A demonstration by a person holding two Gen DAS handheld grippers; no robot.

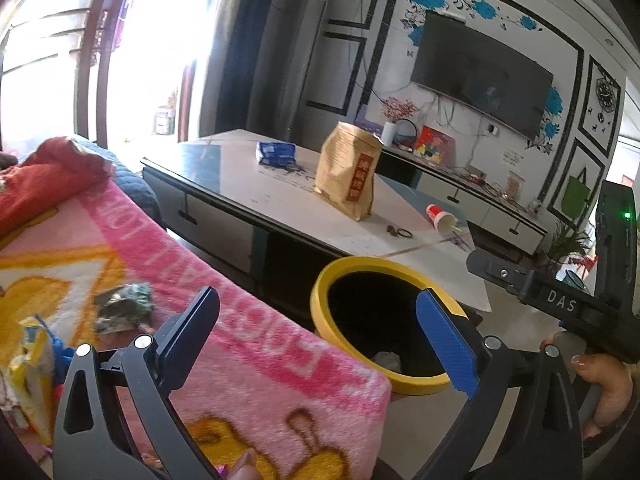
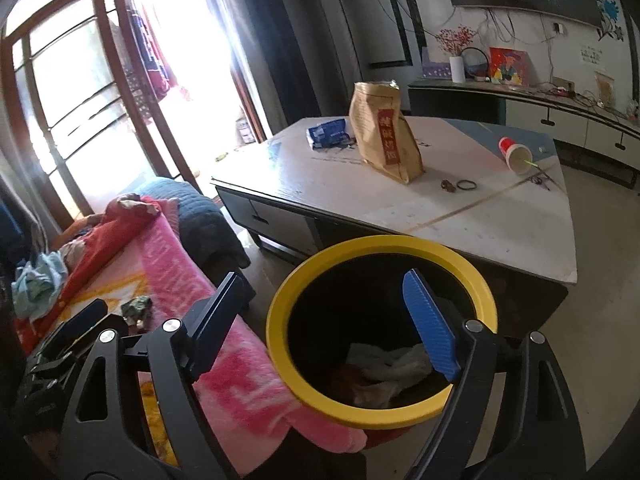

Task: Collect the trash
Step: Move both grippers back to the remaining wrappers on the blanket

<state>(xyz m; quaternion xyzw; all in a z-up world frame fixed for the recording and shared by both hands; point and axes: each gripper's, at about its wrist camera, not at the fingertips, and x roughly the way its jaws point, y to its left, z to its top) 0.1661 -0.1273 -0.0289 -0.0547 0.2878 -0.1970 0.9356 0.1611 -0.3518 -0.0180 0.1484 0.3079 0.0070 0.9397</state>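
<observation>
A black bin with a yellow rim (image 1: pixel 360 264) (image 2: pixel 380 242) stands on the floor between the sofa and the coffee table, with crumpled white paper (image 2: pixel 384 360) at its bottom. My left gripper (image 1: pixel 316 296) is open and empty, over the blanket's edge and the bin's near rim. My right gripper (image 2: pixel 322 276) hangs open and empty above the bin's mouth. A crumpled dark wrapper (image 1: pixel 124 308) (image 2: pixel 138 308) lies on the pink blanket (image 1: pixel 260 360). A yellow snack bag (image 1: pixel 32 360) sits at the far left. On the table are a brown paper bag (image 1: pixel 348 172), a blue packet (image 1: pixel 276 152) and a tipped red cup (image 1: pixel 440 218).
The coffee table (image 1: pixel 240 184) (image 2: pixel 480 220) stands just behind the bin. A hair tie (image 2: pixel 467 185) lies on it. Red and blue clothes are heaped on the sofa to the left. A TV stand (image 2: pixel 560 116) runs along the far wall. A hand holds the other gripper's body (image 1: pixel 560 300).
</observation>
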